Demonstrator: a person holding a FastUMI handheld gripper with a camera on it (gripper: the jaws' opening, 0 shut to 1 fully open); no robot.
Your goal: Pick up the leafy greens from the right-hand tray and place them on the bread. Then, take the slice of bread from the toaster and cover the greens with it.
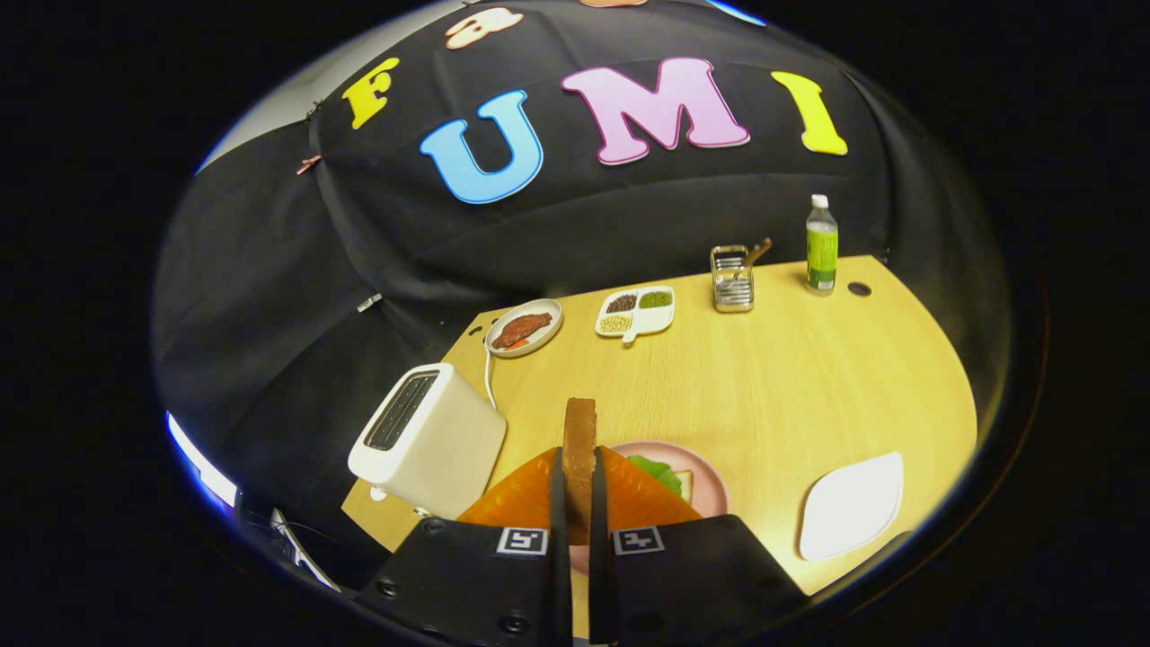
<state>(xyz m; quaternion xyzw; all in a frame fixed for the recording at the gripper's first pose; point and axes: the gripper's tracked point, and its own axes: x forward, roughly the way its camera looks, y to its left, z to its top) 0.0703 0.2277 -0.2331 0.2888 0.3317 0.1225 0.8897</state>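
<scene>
My gripper (579, 485) is shut on a slice of toasted bread (579, 436), held edge-on and upright between both fingers. Just beyond and right of the fingers sits a pink plate (705, 481) carrying leafy greens (658, 472) on top of a bread slice (685, 485), partly hidden by the fingers. The white toaster (429, 438) stands to the left of the fingers, and its slots look dark. A white tray (852, 505) lies on the table to the right of the pink plate.
At the back of the wooden table (791, 377) are a round plate with meat (524, 328), a divided dish of beans (636, 313), a metal rack (732, 279) and a green-labelled bottle (821, 245). The toaster's cord runs toward the back.
</scene>
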